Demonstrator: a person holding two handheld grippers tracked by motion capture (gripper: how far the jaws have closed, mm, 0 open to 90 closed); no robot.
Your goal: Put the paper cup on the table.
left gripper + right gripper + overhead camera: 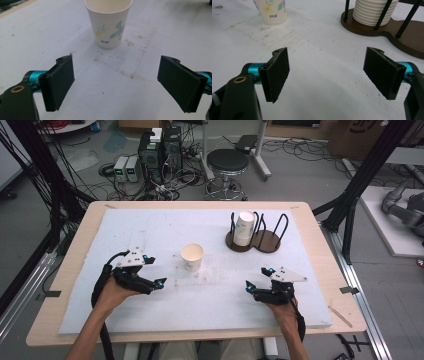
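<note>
A person's two hands rest on a white foam mat (150, 315) covering a wooden table (75, 235), each holding a two-jaw gripper. The left gripper (159, 284) and right gripper (248, 287) both have their jaws spread wide with nothing between them.

A single paper cup (192, 257) stands upright near the middle of the mat, ahead and to the right of the left gripper, well apart from both. The high view shows its empty inside from above. The left gripper view shows its side: a printed flower sprig with green leaves, and small blue lettering beneath, too small to read.

At the far right of the mat, a dark wooden cup holder (265, 242) with black wire uprights carries a stack of paper cups (244, 227). The right gripper view shows the stack's ribbed rims close up.
</note>
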